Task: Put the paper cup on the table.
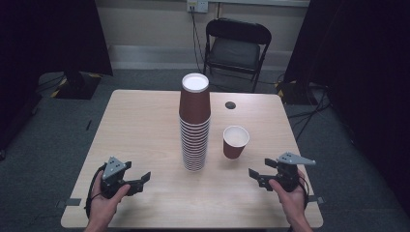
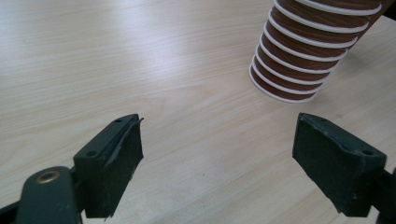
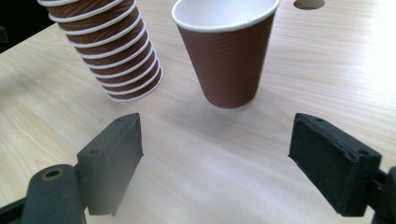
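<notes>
A: Nearest the lens, the left gripper [image 1: 136,182] is sitting low at seven o'clock on the wooden table [image 1: 140,125], jaws standing wide apart with nothing but bare tabletop between them.

B: And over at five o'clock the right gripper [image 1: 260,177] is hovering too, its jaws gaping and pinching nothing.

A: In the right gripper view, the single brown paper cup [image 3: 226,51] is standing upright at twelve o'clock just beyond the jaw tips, apart from them, white inside and open end up.

B: From above, that cup [image 1: 235,141] is sitting just right of centre, near the stack of brown paper cups [image 1: 195,123] but not touching it.

A: The stack is towering at the table's centre, upside down. In the left gripper view it [image 2: 306,51] is rising at one o'clock, well apart from those jaws.

B: At twelve o'clock, beyond the table, a black folding chair [image 1: 237,46] is waiting.
</notes>
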Demonstrator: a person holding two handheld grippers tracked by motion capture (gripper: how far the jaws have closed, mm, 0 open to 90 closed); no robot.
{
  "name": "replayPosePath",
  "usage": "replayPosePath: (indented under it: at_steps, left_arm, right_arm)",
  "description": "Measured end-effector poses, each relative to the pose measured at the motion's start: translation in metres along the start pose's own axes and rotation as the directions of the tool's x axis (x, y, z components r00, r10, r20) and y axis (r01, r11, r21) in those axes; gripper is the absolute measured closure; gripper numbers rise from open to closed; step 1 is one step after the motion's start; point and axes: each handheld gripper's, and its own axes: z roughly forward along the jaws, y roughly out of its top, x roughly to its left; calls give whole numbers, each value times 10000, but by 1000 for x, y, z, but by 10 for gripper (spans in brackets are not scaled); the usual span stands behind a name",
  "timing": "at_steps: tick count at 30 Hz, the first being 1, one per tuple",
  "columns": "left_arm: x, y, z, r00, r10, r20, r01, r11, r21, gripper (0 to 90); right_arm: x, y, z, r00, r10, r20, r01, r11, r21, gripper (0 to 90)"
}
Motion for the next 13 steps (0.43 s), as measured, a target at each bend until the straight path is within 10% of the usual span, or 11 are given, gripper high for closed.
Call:
replayPosePath:
  at_steps: [13]
  left_arm:
    - [-7, -6, 3, 9997, 96, 240, -99, 9999, 135, 158]
  right_arm:
    - [-4, -27, -11, 9970, 476, 611, -481, 9988, 61, 163]
